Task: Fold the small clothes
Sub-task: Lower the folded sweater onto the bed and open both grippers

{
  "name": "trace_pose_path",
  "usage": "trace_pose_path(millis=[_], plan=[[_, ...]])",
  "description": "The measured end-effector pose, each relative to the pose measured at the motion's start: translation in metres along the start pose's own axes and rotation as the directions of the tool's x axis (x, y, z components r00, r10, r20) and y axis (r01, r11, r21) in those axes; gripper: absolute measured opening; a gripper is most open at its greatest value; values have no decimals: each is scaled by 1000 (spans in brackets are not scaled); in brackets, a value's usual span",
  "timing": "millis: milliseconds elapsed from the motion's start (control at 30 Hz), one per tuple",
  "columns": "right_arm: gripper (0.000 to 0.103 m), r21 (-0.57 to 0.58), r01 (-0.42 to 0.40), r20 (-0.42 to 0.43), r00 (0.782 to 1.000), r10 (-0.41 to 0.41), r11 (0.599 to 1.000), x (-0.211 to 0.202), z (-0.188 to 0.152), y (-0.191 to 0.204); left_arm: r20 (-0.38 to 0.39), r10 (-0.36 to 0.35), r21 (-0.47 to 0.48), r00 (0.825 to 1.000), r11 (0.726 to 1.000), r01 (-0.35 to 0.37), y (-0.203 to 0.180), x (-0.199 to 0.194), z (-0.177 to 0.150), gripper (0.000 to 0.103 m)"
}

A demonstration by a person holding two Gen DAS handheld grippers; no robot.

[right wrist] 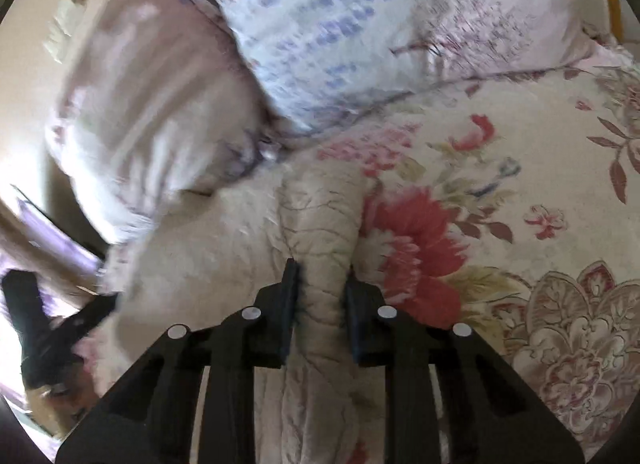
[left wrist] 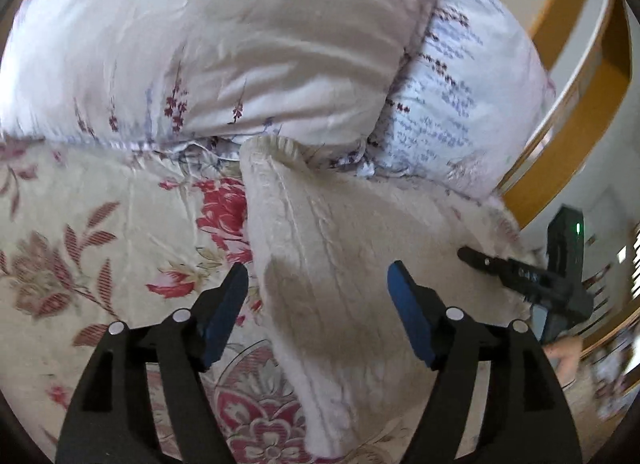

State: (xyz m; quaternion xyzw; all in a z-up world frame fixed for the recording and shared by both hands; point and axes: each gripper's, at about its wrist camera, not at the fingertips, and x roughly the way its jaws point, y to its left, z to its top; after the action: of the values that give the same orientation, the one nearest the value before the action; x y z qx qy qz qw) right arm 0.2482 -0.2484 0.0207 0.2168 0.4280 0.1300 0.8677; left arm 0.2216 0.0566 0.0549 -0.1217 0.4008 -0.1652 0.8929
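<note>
A cream fuzzy garment (left wrist: 336, 232) lies on the floral bedsheet (left wrist: 100, 232), one end reaching the pillows. My left gripper (left wrist: 318, 284) is open, its blue pads either side of the garment's near part, just above it. In the right wrist view my right gripper (right wrist: 320, 276) is shut on a bunched fold of the same garment (right wrist: 320, 219), which stretches away toward the pillows. The right gripper also shows at the right of the left wrist view (left wrist: 472, 256), at the garment's far edge. The left gripper shows at the lower left of the right wrist view (right wrist: 108, 302).
Two pillows lie at the head of the bed: a pale pink one (left wrist: 240, 43) and a white one with blue print (left wrist: 460, 95). A wooden bed frame (left wrist: 592, 103) curves along the right. The sheet (right wrist: 520, 203) spreads to the right of the garment.
</note>
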Motion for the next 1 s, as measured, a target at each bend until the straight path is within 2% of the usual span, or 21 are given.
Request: trace_pose_path(millis=[67,100,200,267,333,433,533,567,667,767,933,1000], plan=[[24,-12,26,1,1000,-26,1000,2,1,3,-5,27,20,1000,999,-27,-1,-1,-4,72],[29,-27,41,8,999,-41,999,0,1,7,-6,34,26,999,999,-34,-2,-2,-6,72],[38,-93,97,78,993,-90,991,-20,-4,21,-1,64,43,998,997,-64,-3,-7,-11,74],[42,-139,92,128,989,-74,986,-37,-10,32,3,99,56,995,993,-99,-3,-8,-14,76],[42,-178,65,142,989,-40,982,-45,-14,41,2,122,71,993,990,-121,-4,-9,-18,76],[42,-244,47,120,993,-18,969,-48,-24,55,-4,146,87,989,986,-145,-8,-6,-21,78],[43,-289,61,91,995,-36,955,-42,-34,65,-7,166,100,986,981,-164,-10,-4,-26,81],[49,-300,74,81,995,-52,951,-39,-38,66,-11,175,101,984,980,-173,-9,-2,-29,81],[52,-317,142,26,990,-141,938,-19,-51,61,-27,190,98,981,978,-187,-6,5,-35,85],[52,-342,177,70,984,-163,923,-20,-60,64,-24,194,85,981,978,-191,-3,9,-40,87],[52,-301,164,74,986,-148,940,-22,-62,58,2,219,100,976,971,-218,-5,11,-42,92],[53,-292,163,71,986,-149,942,-26,-61,59,5,205,84,979,975,-205,-3,6,-40,92]])
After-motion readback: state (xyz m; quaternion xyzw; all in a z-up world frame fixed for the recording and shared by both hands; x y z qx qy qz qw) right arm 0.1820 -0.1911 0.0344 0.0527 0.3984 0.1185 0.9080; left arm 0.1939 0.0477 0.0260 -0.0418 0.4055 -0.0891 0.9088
